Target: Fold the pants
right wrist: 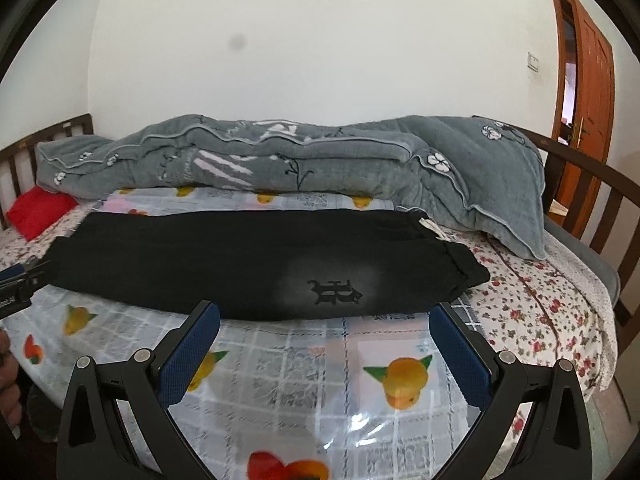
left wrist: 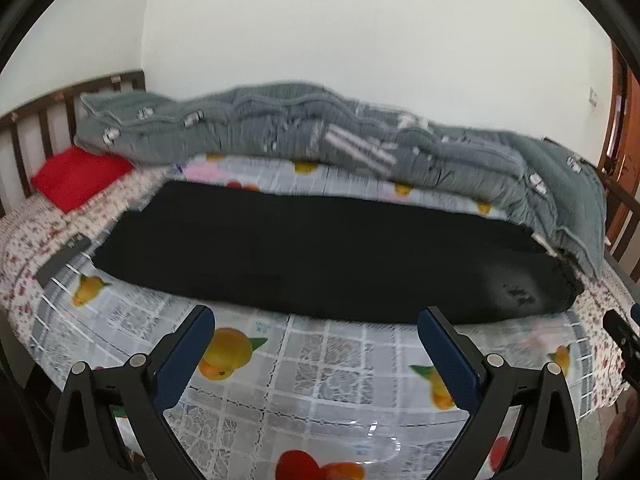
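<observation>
Black pants (left wrist: 312,248) lie flat and lengthwise across the bed, one leg folded over the other. The waistband with a white drawstring is at the right end (right wrist: 432,228). A faded patch with a black logo (right wrist: 334,290) sits near the front edge. My left gripper (left wrist: 316,320) is open and empty, just short of the pants' near edge. My right gripper (right wrist: 324,316) is open and empty, near the front edge by the logo. The pants also show in the right wrist view (right wrist: 240,256).
A fruit-print plastic sheet (right wrist: 320,368) covers the bed under the pants. A grey quilt (right wrist: 280,160) is bunched along the back. A red pillow (left wrist: 80,178) lies at the left. Wooden bed rails (right wrist: 600,192) and a door (right wrist: 592,72) are at the right.
</observation>
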